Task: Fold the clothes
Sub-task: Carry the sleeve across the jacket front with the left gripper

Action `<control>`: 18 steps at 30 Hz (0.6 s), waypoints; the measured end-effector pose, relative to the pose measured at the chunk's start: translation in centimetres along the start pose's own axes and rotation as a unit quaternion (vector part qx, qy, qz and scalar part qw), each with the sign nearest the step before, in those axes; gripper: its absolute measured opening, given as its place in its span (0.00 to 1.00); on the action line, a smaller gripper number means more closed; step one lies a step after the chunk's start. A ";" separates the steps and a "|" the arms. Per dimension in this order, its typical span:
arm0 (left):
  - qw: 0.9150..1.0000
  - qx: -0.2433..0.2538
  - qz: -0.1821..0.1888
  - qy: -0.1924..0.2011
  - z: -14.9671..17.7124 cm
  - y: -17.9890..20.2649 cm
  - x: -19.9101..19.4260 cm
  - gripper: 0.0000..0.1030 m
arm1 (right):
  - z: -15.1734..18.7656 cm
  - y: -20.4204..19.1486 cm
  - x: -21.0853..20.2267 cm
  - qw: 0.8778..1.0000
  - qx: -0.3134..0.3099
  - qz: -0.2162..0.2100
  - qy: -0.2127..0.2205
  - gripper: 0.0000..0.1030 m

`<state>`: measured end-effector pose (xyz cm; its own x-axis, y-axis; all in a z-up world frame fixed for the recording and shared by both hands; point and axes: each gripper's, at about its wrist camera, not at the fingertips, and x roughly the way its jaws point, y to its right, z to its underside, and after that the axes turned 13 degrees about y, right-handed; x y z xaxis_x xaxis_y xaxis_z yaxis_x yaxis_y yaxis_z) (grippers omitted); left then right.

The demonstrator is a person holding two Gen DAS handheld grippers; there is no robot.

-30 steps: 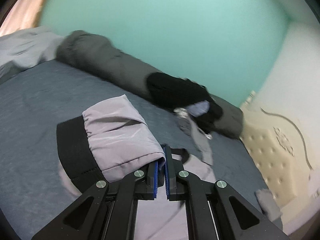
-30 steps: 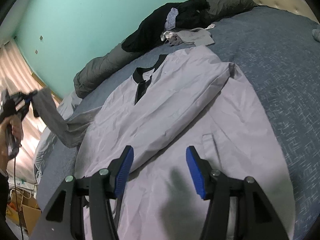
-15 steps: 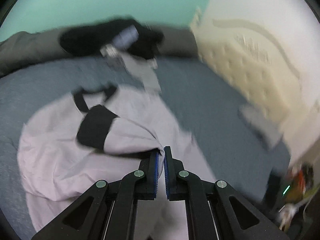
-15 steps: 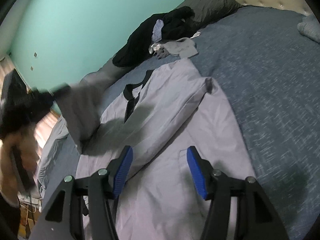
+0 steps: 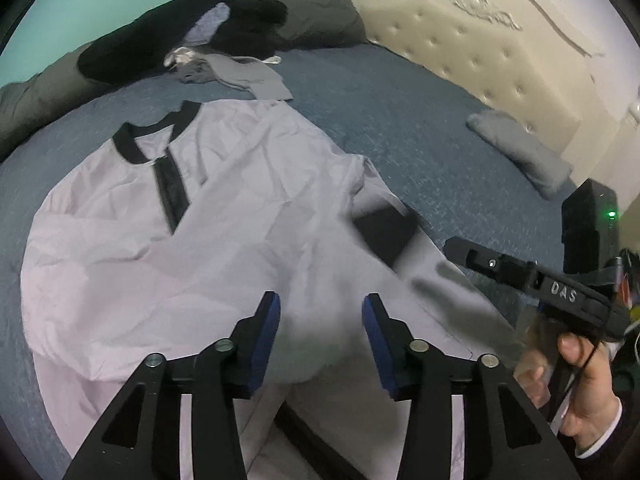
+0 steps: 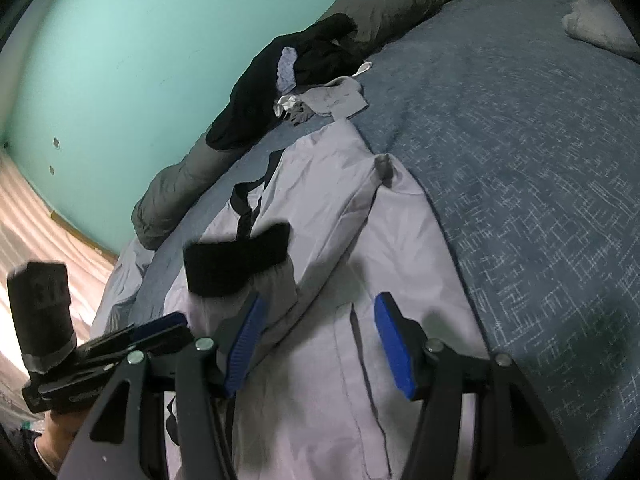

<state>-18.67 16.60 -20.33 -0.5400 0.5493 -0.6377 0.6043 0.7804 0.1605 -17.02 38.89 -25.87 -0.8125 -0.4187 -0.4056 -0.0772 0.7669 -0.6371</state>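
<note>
A pale lilac shirt point(image 5: 240, 220) with a black collar point(image 5: 128, 144) and placket lies spread on the blue bed. Its left sleeve is folded across the front, and the black cuff point(image 5: 384, 236) is blurred, just beyond my left gripper point(image 5: 320, 308). That gripper's jaws are opening and nothing is between them. In the right wrist view the same cuff point(image 6: 236, 264) hangs just over the shirt point(image 6: 340, 240), beside the left gripper's fingers point(image 6: 160, 330). My right gripper point(image 6: 320, 312) stands open over the shirt's lower part, empty. A hand point(image 5: 580, 380) holds it.
A black garment point(image 5: 180, 36) lies on a grey rolled duvet point(image 5: 320, 12) at the bed's far side, with a small grey garment point(image 5: 248, 76) below it. A folded grey cloth point(image 5: 520, 152) sits by the cream tufted headboard point(image 5: 480, 60). Bare blue bedspread point(image 6: 520, 160) stretches to the right.
My left gripper swung in over the shirt with the sleeve, tipped downward, then opened and let the sleeve go. The cuff now lies across the shirt front. The right gripper shifted slightly.
</note>
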 end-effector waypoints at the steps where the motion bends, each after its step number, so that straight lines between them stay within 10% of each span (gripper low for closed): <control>1: 1.000 -0.007 -0.003 0.002 0.2 -0.5 -0.4 0.49 | 0.0 0.1 0.0 1.000 0.000 0.002 0.000 0.56; 18: 0.985 -0.124 -0.120 -0.008 5.5 -13.6 -5.7 0.50 | 1.1 -0.6 3.9 0.996 -0.030 0.007 -0.089 0.57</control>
<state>-20.55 1.18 -23.01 -0.6395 0.3363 -0.6914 0.2970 0.9375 0.1814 -19.53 36.27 -27.75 -0.6995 -0.4836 -0.5261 -0.1054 0.7980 -0.5934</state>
